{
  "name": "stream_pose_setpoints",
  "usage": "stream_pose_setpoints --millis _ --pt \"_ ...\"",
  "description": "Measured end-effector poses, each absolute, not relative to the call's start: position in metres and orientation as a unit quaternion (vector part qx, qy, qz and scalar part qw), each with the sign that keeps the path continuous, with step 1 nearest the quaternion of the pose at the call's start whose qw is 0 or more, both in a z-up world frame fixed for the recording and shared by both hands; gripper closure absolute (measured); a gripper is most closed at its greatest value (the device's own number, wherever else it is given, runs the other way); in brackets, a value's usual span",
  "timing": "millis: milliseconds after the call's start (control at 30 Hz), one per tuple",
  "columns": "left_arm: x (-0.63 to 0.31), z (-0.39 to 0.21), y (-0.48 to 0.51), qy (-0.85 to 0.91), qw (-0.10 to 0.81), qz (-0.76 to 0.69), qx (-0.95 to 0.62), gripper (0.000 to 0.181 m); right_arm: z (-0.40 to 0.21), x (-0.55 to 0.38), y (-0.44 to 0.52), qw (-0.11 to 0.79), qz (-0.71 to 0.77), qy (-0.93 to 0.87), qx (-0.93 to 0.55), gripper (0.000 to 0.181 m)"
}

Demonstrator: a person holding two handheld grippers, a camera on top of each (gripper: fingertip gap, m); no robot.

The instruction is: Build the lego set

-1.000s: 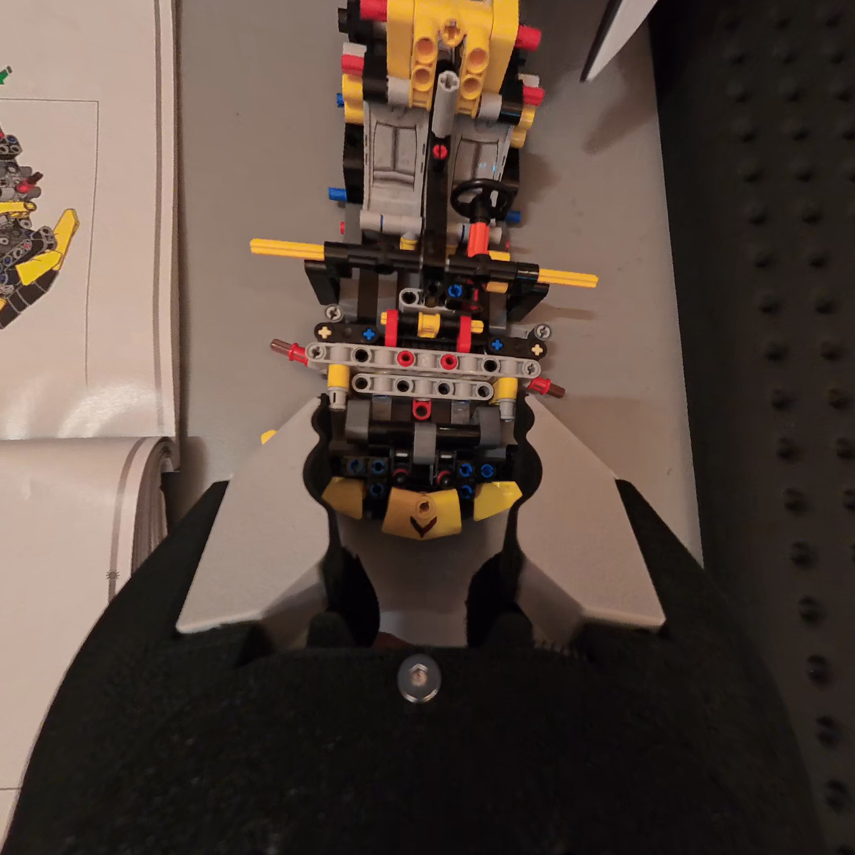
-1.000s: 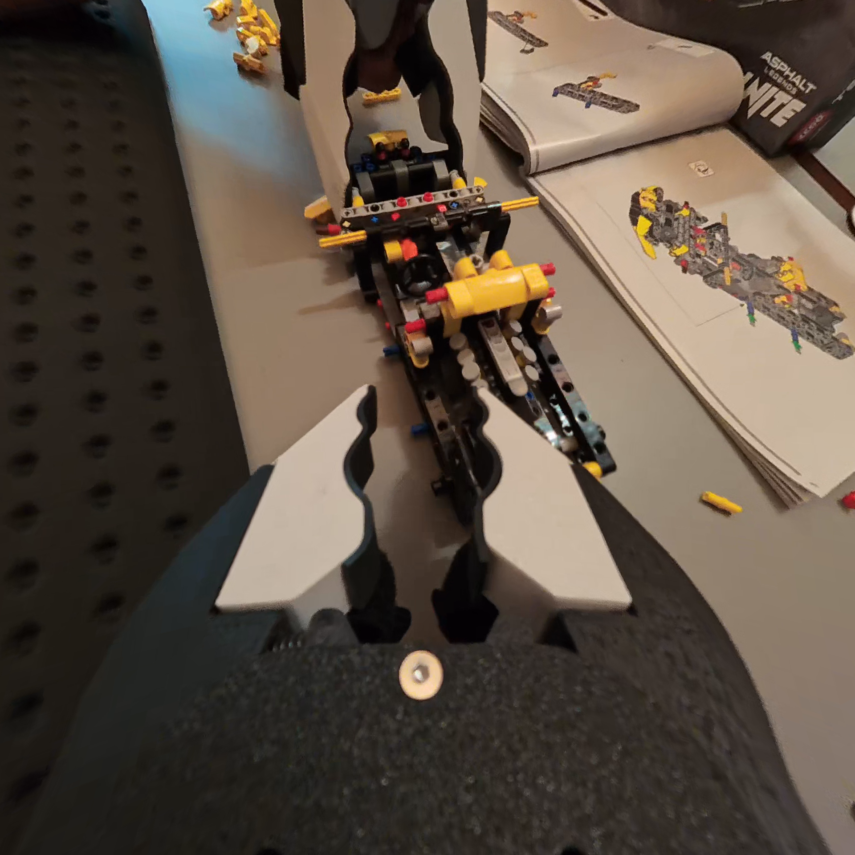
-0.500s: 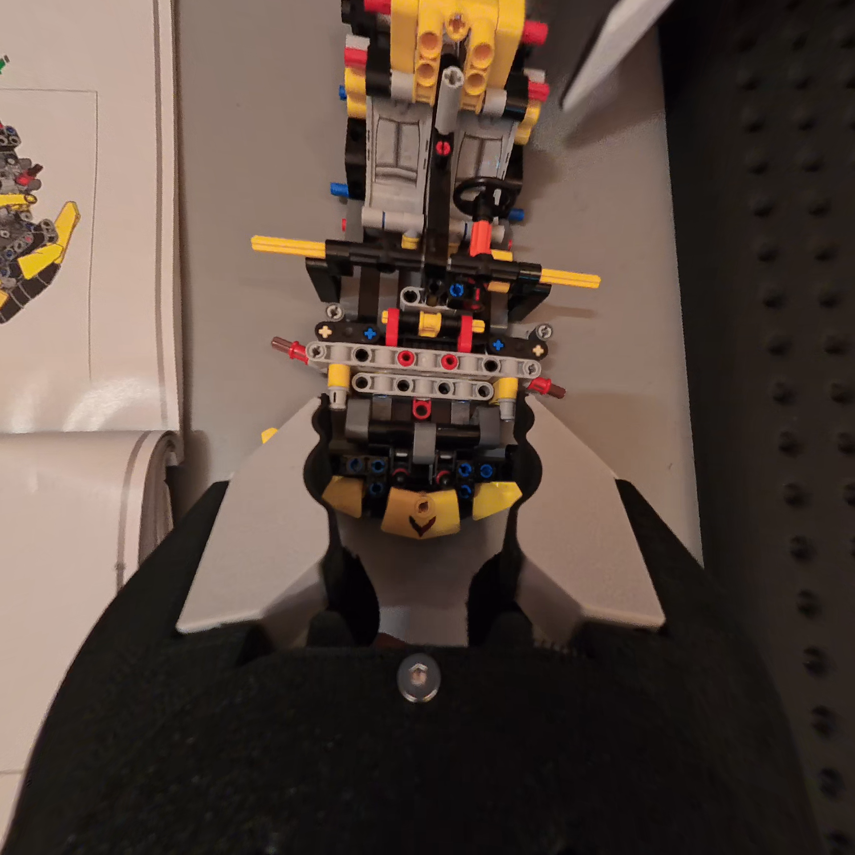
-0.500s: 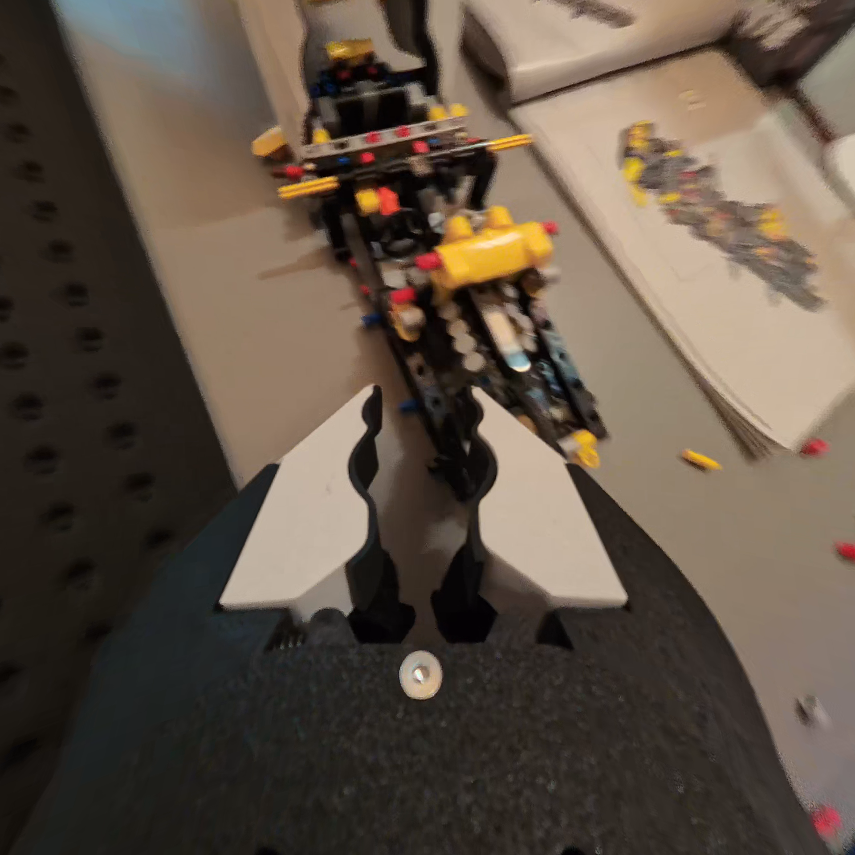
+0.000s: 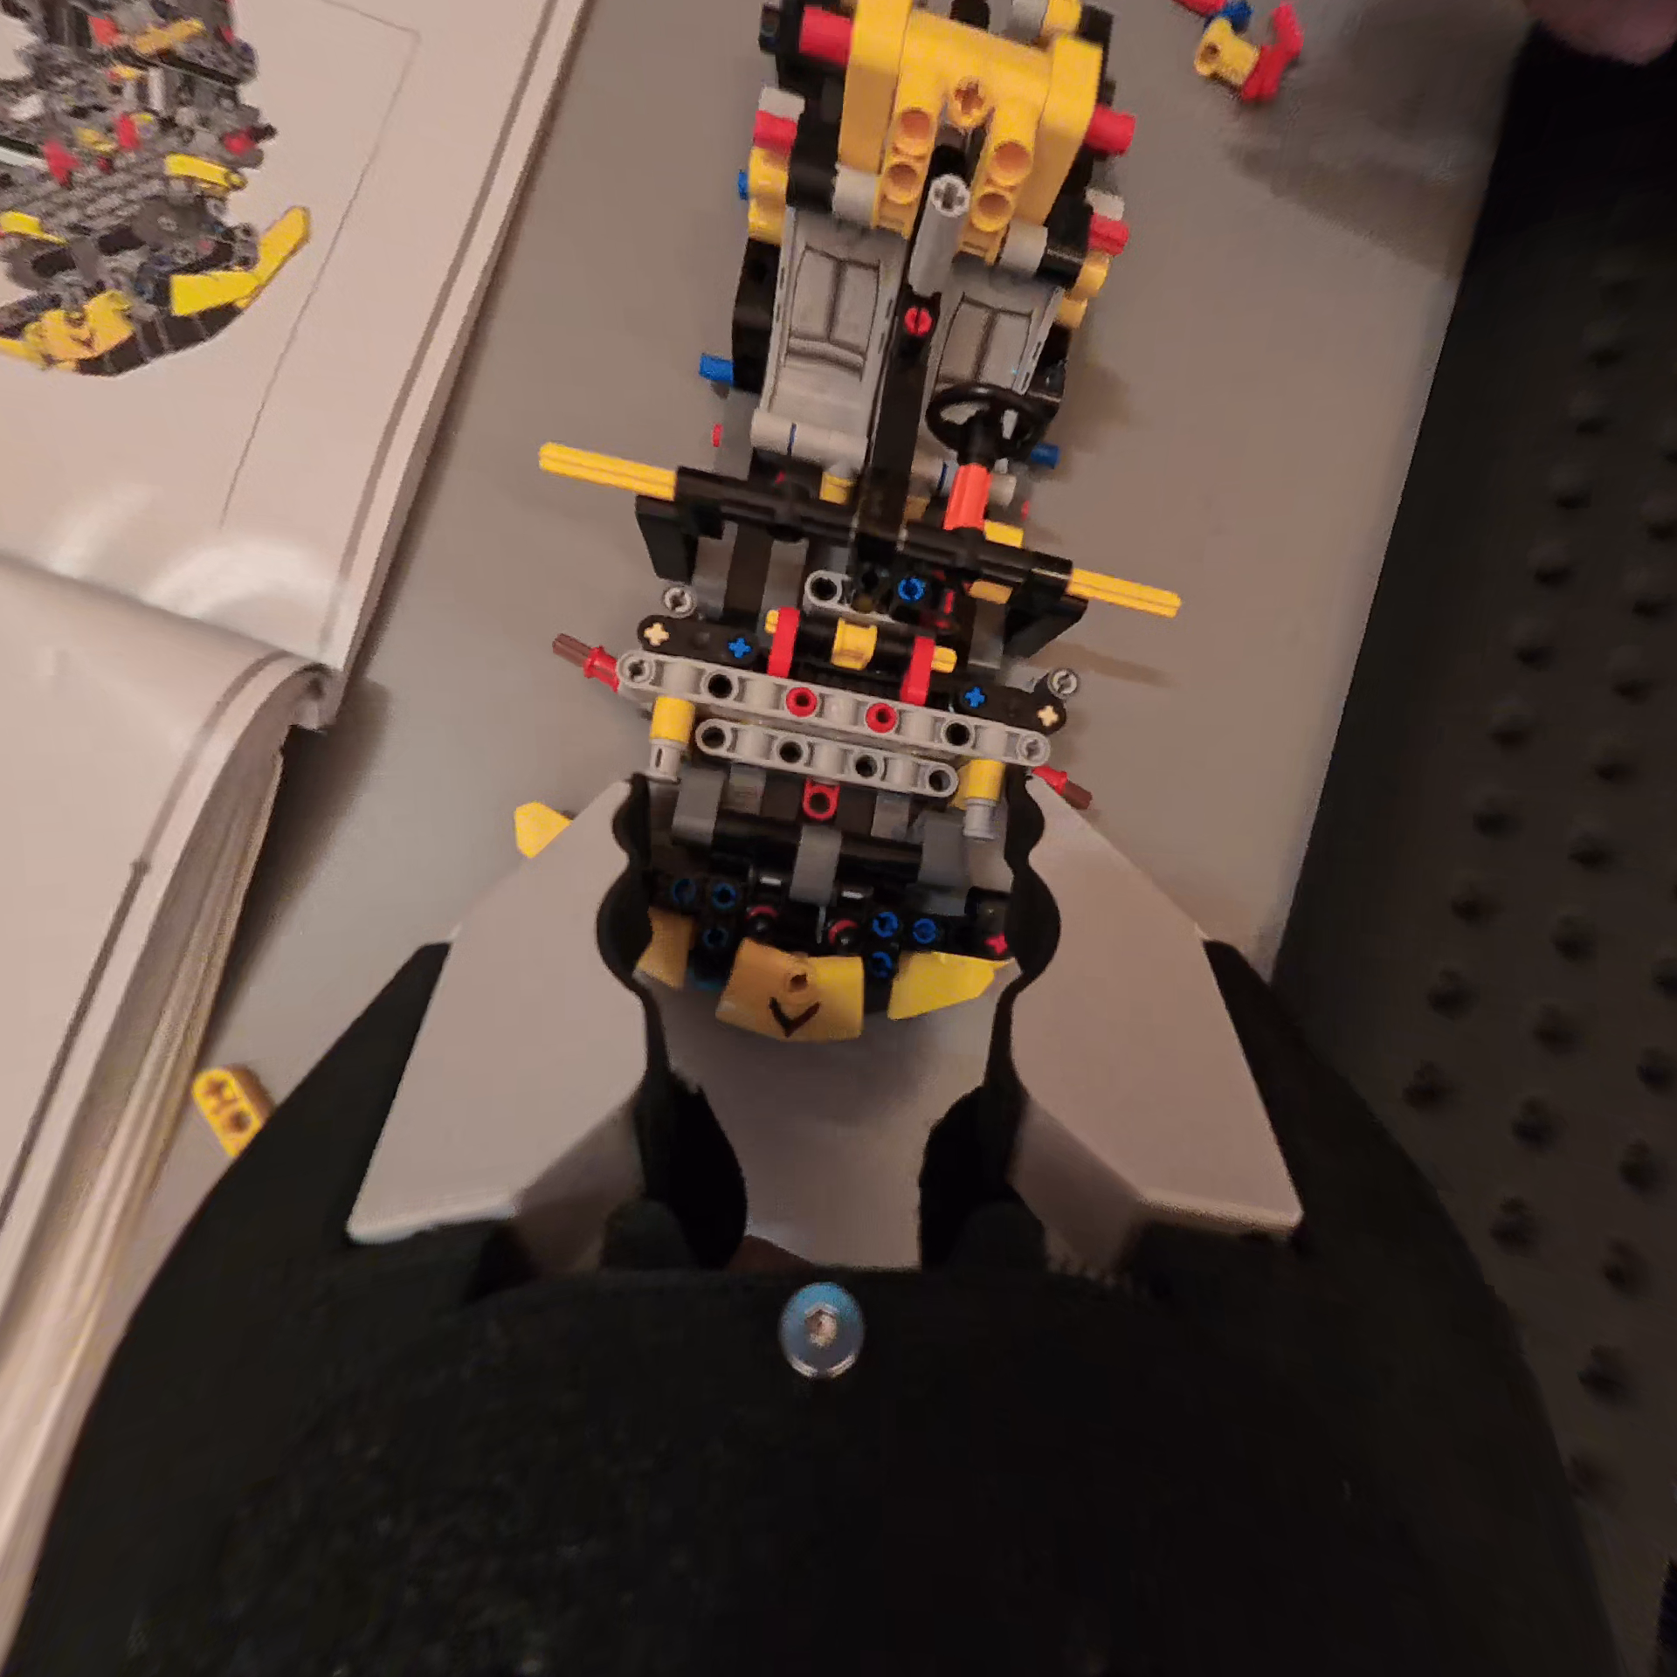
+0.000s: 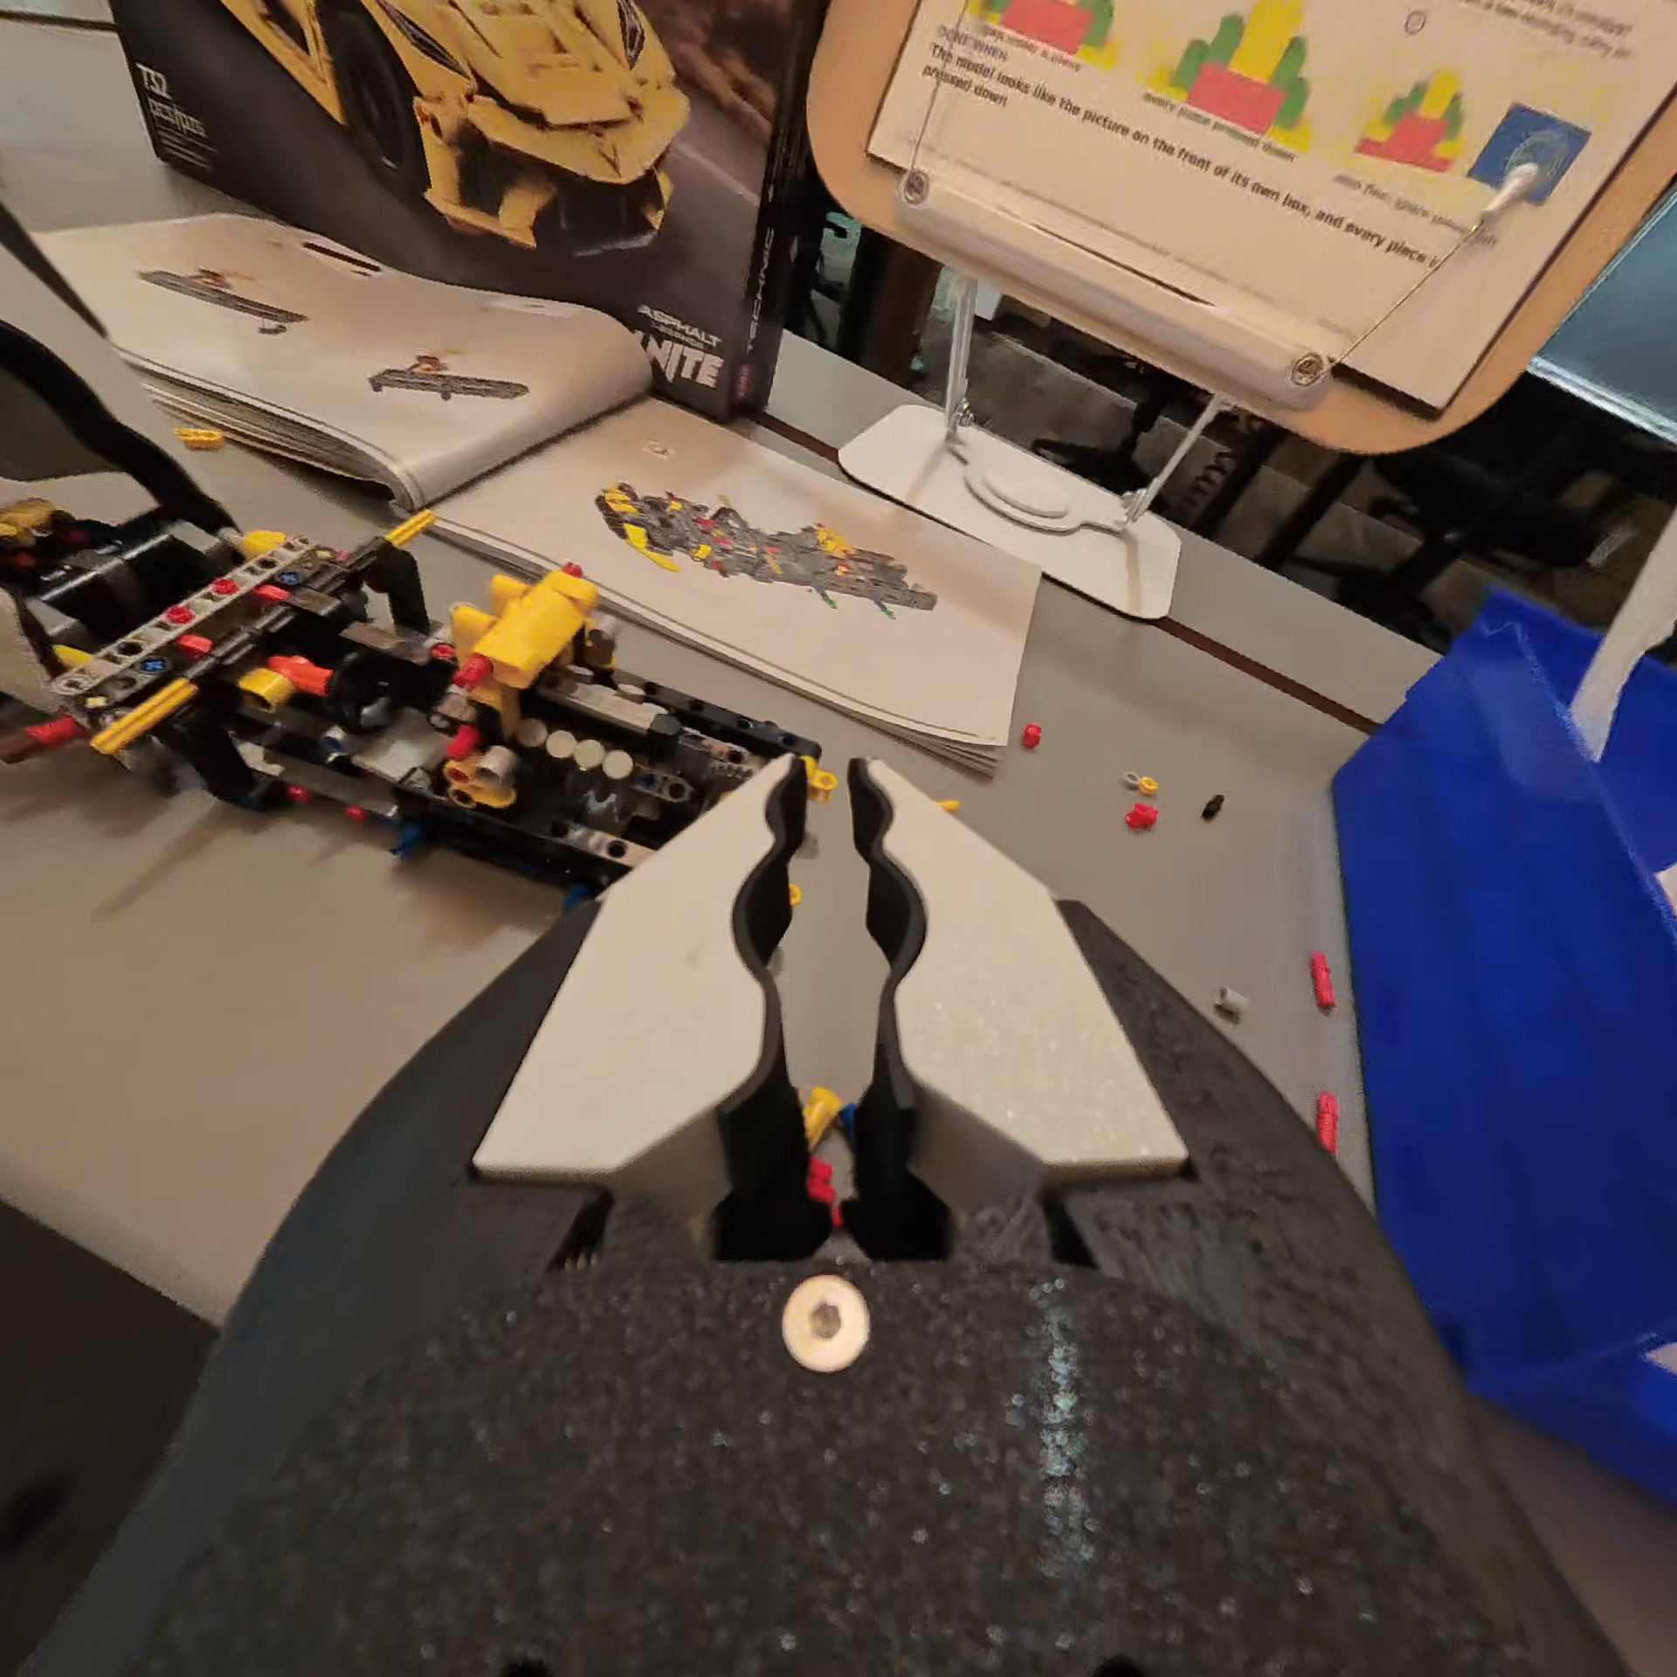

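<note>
Left gripper (image 5: 821, 871): pointed down along the grey table (image 5: 563, 381), fingers spread wide, clamped around the yellow-nosed front end of the lego car chassis (image 5: 871, 563).
Lego car chassis: flat on the table, just beside the open instruction booklet (image 5: 272, 454).
Right gripper (image 6: 828, 785): held low and level above the table, tips just off the chassis's far end, touching nothing; narrow gap between fingers, nothing held.
Loose pieces (image 6: 1142, 814): scattered on the table ahead.
Blue bag (image 6: 1524, 998): at right.
Set box (image 6: 508, 181) and clipboard stand (image 6: 1044, 508): behind the booklet.
</note>
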State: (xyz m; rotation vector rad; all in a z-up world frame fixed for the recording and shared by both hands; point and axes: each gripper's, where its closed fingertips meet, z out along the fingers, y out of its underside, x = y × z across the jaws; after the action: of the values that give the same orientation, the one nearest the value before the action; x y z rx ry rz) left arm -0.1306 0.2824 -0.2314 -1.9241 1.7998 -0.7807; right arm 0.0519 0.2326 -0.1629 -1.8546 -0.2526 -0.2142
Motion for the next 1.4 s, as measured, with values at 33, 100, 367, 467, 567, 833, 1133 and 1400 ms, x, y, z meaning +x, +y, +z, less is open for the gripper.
stream_pose_setpoints --millis 33,100,367,467,567,833,1133,1400 --pt "-0.132 -0.226 0.280 0.633 0.210 -0.282 -0.690 0.102 -0.163 0.050 0.233 0.588 -0.096 -0.113 -0.795 0.173" --pt "-0.135 -0.206 0.277 0.605 0.254 -0.304 -0.691 0.102 -0.165 0.048 0.233 0.586 -0.084 -0.119 -0.797 0.173" --pt "-0.177 -0.152 0.300 0.352 0.459 -0.441 -0.687 0.103 -0.175 0.048 0.234 0.562 0.031 -0.088 -0.822 0.171" --pt "-0.186 -0.150 0.304 0.341 0.485 -0.420 -0.687 0.104 -0.174 0.051 0.235 0.562 0.058 -0.071 -0.822 0.167" --pt "-0.183 -0.153 0.305 0.350 0.494 -0.394 -0.692 0.104 -0.175 0.053 0.235 0.558 0.076 -0.057 -0.824 0.160" --pt "-0.065 -0.140 0.279 0.538 0.395 -0.273 -0.692 0.153 -0.162 0.069 0.229 0.591 0.029 -0.035 -0.805 0.151" --pt "0.086 -0.179 0.331 0.683 0.307 -0.135 -0.648 0.151 -0.167 0.065 0.231 0.575 0.084 -0.032 -0.813 0.154" --pt "0.120 -0.204 0.336 0.688 0.249 -0.192 -0.654 0.151 -0.171 0.060 0.232 0.563 0.111 -0.039 -0.818 0.155"
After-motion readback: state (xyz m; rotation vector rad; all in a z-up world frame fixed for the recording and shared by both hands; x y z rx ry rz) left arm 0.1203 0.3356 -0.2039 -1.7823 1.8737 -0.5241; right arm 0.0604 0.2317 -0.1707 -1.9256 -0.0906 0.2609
